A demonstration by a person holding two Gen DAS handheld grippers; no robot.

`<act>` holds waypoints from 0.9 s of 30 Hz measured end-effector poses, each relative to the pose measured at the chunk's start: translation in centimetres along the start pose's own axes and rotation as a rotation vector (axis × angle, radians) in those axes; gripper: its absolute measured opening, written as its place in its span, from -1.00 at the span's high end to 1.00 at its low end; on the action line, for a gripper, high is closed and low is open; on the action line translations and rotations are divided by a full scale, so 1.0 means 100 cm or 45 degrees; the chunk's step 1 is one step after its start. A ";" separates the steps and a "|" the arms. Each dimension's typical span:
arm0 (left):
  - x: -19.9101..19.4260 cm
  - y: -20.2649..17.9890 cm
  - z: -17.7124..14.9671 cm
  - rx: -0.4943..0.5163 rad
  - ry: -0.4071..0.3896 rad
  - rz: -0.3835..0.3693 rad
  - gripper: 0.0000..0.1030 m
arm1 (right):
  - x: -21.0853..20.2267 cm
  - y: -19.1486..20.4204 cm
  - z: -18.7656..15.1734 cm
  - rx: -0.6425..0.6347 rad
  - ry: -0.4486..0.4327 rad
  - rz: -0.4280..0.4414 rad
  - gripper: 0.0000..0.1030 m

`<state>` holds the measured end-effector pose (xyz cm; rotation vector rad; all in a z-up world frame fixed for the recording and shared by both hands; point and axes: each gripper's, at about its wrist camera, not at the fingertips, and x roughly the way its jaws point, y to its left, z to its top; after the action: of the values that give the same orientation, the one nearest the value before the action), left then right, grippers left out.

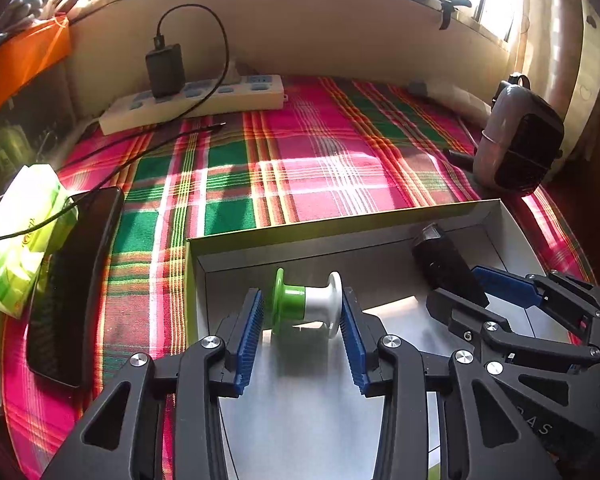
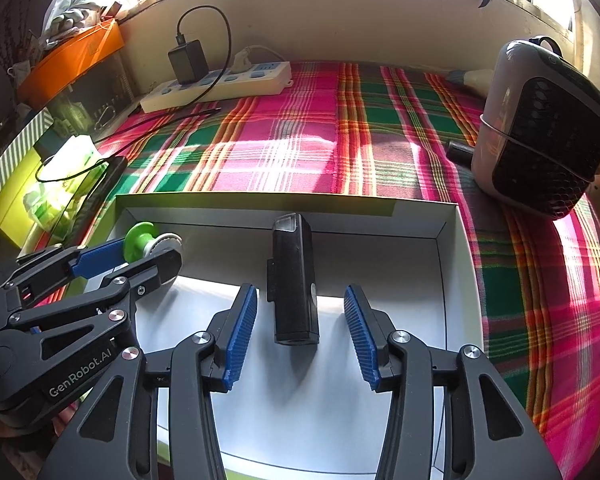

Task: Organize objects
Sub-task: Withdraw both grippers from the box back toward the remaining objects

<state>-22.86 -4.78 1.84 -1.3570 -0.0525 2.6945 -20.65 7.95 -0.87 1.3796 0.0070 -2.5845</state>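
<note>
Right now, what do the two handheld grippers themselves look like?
Both match: black plastic linkage arms with triangular cut-outs and silver pivot screws, jaws lined with ribbed blue pads. The left gripper shows white "GenRobot.AI" lettering on its body in the right wrist view. The right gripper has no visible cables.

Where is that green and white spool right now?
The green and white spool lies inside the white box, at its left end, between the left hand-held gripper's open fingers.

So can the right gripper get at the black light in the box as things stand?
Probably yes. The right gripper is open with the black light lying between its pads, untouched, nothing in between. The left gripper is off to the side around the spool.
</note>
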 end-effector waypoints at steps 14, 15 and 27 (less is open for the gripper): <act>-0.026 0.003 -0.010 -0.033 -0.047 -0.012 0.25 | -0.016 0.003 -0.009 0.007 -0.033 0.004 0.08; -0.029 0.004 -0.011 -0.038 -0.052 -0.013 0.25 | -0.017 0.003 -0.010 0.009 -0.034 0.005 0.08; -0.057 0.000 -0.032 -0.036 -0.099 -0.003 0.25 | -0.048 0.003 -0.027 0.013 -0.117 0.009 0.08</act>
<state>-16.90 -5.60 4.47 -1.2579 -0.0993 2.7542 -15.75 8.86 1.59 1.2607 -0.0250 -2.6424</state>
